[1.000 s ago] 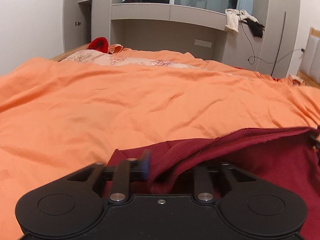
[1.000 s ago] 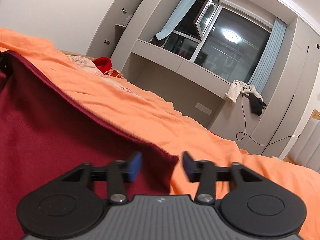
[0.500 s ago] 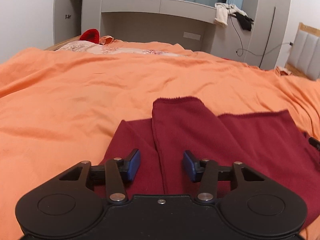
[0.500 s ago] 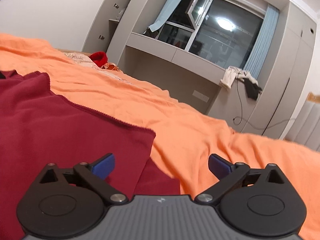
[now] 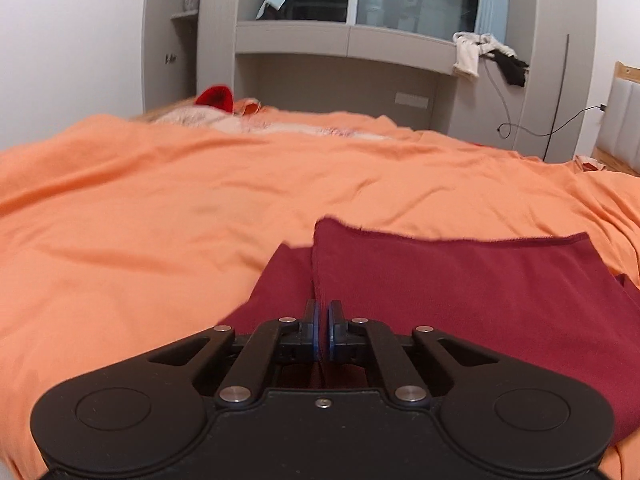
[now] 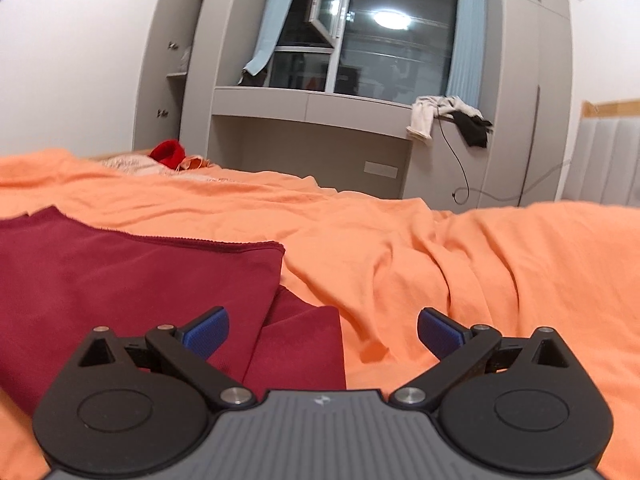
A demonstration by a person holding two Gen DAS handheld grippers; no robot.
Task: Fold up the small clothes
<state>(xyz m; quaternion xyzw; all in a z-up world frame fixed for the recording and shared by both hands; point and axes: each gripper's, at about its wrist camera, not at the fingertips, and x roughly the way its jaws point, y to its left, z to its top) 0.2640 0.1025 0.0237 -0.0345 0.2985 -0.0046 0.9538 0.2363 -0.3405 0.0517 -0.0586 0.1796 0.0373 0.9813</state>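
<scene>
Dark red cloth (image 5: 460,280) lies folded over on the bed (image 5: 160,220), near its front edge. Left tool (image 5: 323,330) clenched, nothing clearly pinched; right tool (image 6: 322,330) released. Next prob: grab the side edge, fold across.

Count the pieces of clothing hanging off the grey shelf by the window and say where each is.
2. A white garment droops over the shelf's right end, and a black garment hangs just right of it, touching it. More may lie hidden behind them.
</scene>
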